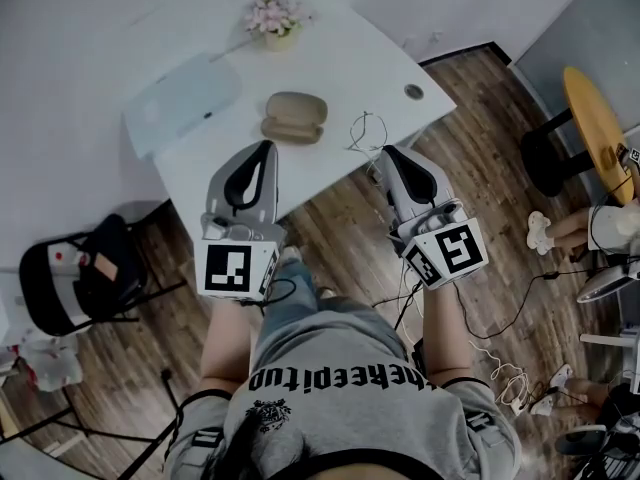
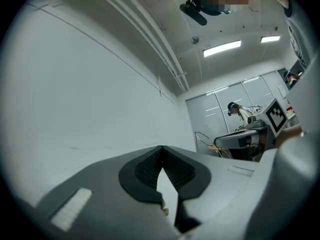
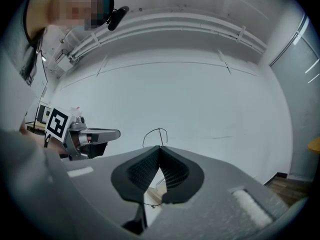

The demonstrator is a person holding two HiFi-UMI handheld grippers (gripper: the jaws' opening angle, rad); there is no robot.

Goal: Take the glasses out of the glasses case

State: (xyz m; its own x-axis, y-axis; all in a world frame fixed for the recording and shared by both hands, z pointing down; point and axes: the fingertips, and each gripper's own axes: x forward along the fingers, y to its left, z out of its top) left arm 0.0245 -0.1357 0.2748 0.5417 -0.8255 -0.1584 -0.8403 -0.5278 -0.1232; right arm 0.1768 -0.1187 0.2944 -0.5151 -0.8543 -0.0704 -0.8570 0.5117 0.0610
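Your right tongs (image 1: pixel 386 151) are pressed together on the glasses (image 1: pixel 367 133), a thin wire frame that shows just past their tips, right of centre in the head view. In the right gripper view, one wire loop (image 3: pixel 158 134) stands up over the closed tips (image 3: pixel 160 148), and another bit of wire with a small pale piece hangs in the gap below them. The hold appears to be on one thin part of the frame, though which part is too fine to tell.

The glasses case (image 1: pixel 294 117), a tan clamshell, lies on the white surface (image 1: pixel 340 58) left of the glasses and apart from them. It looks open, but it is too small in the frame to be sure. Your left tongs (image 1: pixel 267 148) sit below the case in the frame, not touching it. The left gripper view shows their tips (image 2: pixel 161 148) meeting with nothing gripped.

Judging by this, the glasses are out of the case.

Expect the frame to be very light, springy and easy to bend. The wire is smooth, so it may swivel in a pinch this narrow. Keep your squeeze gentle and your motion slow. If you take hold again, go for the bridge or a temple near the hinge, never the lenses. Set the glasses down flat on the surface.
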